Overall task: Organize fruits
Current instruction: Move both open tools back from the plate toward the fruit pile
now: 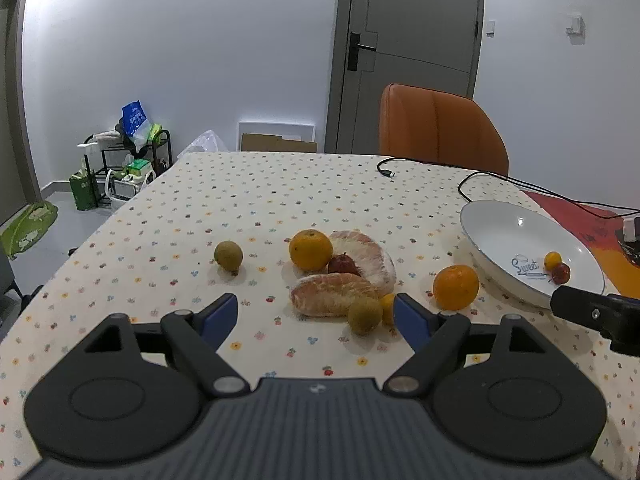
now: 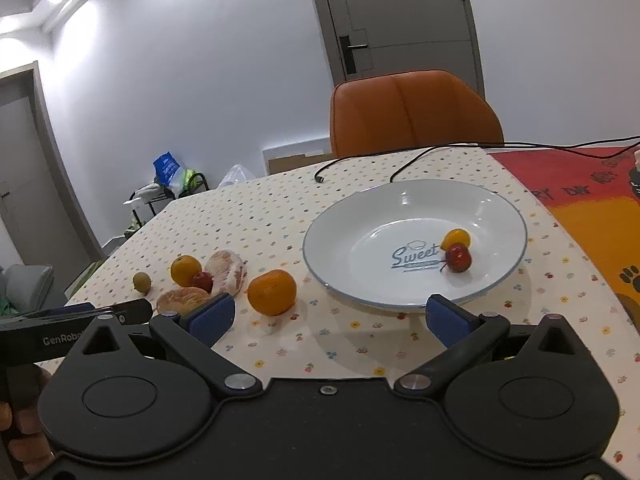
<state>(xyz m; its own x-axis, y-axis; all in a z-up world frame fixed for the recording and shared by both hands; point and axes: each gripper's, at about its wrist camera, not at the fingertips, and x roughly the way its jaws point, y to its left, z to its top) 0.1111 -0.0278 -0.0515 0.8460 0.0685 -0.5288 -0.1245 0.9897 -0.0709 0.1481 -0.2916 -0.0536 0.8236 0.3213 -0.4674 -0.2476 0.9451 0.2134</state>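
A white plate (image 1: 500, 220) (image 2: 360, 216) marked "Sweet" holds a small yellow fruit (image 2: 457, 238) and a small red fruit (image 2: 458, 257). On the dotted tablecloth left of it lie two oranges (image 1: 456, 286) (image 1: 310, 249), two peeled pomelo segments (image 1: 332, 294) (image 1: 370, 254), a small red fruit (image 1: 343, 265), a kiwi (image 1: 228, 256) off to the left, another kiwi (image 1: 364, 315) and a small yellow fruit (image 1: 387, 309). My left gripper (image 1: 316, 318) is open, just short of the near kiwi. My right gripper (image 2: 332, 314) is open and empty, before the plate's near rim.
An orange chair (image 1: 440, 128) stands at the table's far side. A black cable (image 1: 480, 176) runs across the table behind the plate. A red and orange mat (image 2: 580, 184) covers the right end. A cluttered rack (image 1: 128, 160) and a closed door (image 1: 412, 52) are beyond.
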